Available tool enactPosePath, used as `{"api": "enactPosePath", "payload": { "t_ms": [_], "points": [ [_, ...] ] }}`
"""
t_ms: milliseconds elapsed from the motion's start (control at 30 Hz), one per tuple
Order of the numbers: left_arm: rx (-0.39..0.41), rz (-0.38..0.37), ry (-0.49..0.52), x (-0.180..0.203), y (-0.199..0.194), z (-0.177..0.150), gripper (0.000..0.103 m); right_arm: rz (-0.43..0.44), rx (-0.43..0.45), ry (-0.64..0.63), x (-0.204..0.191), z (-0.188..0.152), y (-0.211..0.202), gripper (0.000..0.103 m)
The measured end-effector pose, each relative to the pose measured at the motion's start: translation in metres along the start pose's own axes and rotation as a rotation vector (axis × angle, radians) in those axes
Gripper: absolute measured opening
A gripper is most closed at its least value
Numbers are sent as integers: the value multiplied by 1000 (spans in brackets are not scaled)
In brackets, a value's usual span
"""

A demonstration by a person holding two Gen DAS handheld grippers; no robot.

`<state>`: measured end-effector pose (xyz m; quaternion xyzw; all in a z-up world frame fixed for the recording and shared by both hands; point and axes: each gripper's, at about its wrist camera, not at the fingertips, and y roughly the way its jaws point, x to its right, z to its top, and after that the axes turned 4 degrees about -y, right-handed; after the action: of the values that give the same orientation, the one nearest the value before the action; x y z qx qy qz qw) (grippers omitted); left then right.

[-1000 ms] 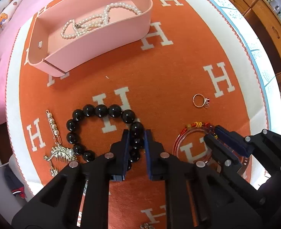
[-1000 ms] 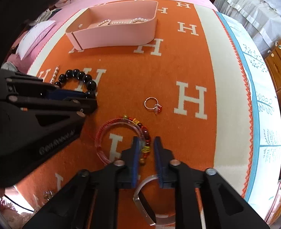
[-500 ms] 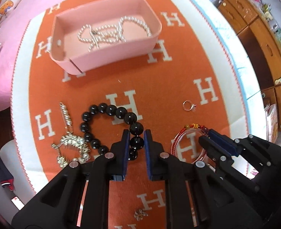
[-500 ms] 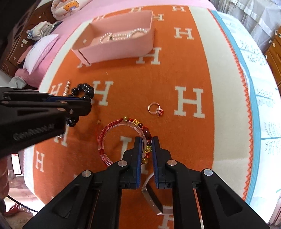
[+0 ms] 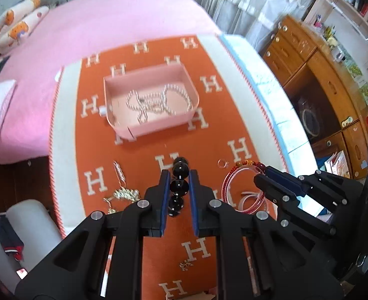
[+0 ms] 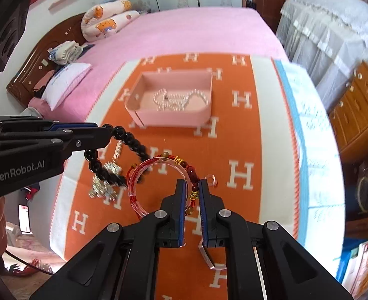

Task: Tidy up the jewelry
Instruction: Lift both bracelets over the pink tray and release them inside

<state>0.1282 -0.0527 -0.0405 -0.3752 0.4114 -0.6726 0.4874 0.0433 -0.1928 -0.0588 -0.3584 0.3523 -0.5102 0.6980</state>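
pink open box (image 5: pixel 159 125) at blanket's far end: white pearl necklace (image 5: pixel 156 101) | left gripper (image 5: pixel 179 182) clamps black bead bracelet (image 5: pixel 179 187) | right gripper (image 6: pixel 191 190) clamps red beaded bracelet (image 6: pixel 159 172) | small ring (image 5: pixel 222 163) blurred

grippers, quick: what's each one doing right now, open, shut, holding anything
Left gripper: closed on the black bead bracelet, lifted off the blanket.
Right gripper: closed on the red bracelet, also lifted.

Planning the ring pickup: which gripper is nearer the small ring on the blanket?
Right. The right gripper hangs just beside the ring, holding the red bangle; the left gripper is farther off, holding black beads.
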Motion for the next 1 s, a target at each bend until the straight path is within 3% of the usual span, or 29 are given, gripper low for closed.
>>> {"api": "enactPosePath", "payload": {
  "t_ms": [367, 633, 800, 1000],
  "points": [
    [189, -19, 2, -1, -85, 35, 12, -47, 156, -87, -11, 78, -90, 10],
    [295, 29, -7, -10, -126, 67, 12, -68, 253, -164, -20, 149, -131, 10],
    [308, -12, -30, -29, -134, 95, 12, -43, 263, -171, -23, 197, -133, 10],
    [259, -19, -68, -53, -104, 132, 12, -5, 209, -137, -18, 247, -92, 10]
  ]
}}
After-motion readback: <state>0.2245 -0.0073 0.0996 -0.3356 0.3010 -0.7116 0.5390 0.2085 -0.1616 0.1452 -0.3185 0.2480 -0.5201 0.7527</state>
